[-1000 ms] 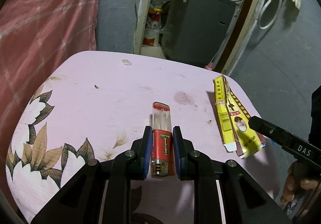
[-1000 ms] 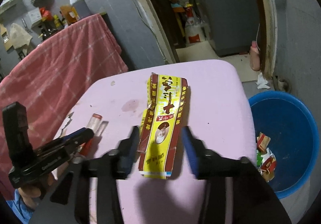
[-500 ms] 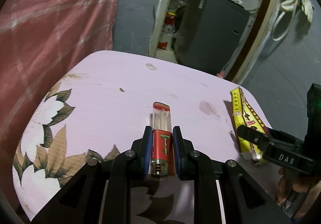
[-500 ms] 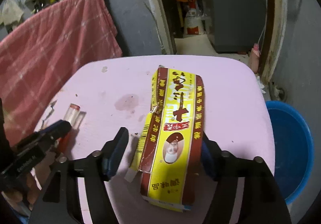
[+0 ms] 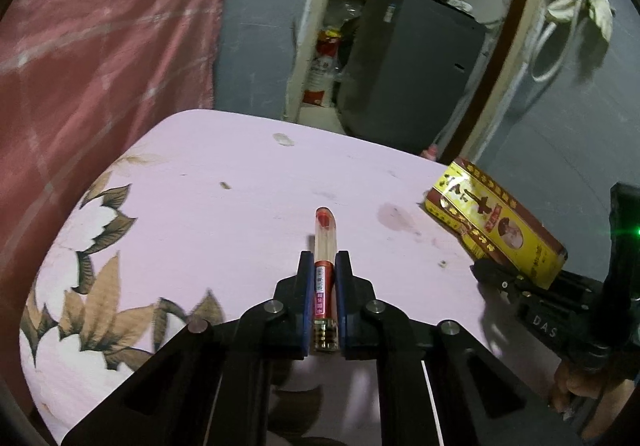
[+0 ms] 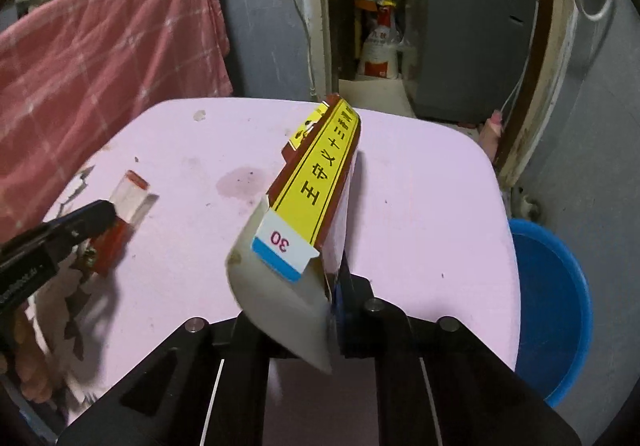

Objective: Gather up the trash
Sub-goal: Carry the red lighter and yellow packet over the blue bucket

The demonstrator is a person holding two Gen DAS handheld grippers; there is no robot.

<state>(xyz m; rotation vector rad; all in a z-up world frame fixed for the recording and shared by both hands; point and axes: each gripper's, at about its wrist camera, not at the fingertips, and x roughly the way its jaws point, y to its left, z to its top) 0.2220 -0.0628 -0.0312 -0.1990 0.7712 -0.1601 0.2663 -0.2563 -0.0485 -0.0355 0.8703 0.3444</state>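
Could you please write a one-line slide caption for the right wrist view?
Right gripper clamps a flattened yellow carton above the pink table, blue bin alongside.

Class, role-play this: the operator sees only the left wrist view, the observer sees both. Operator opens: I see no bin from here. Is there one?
Observer: Yes, the right wrist view shows a blue tub on the floor beyond the table's right edge.
Operator: Is the yellow box truly gripped?
Observer: Yes, the right tool is shut on it, pinching its near end flat.
Operator: Any marking on that end?
Observer: A white tab printed 30.
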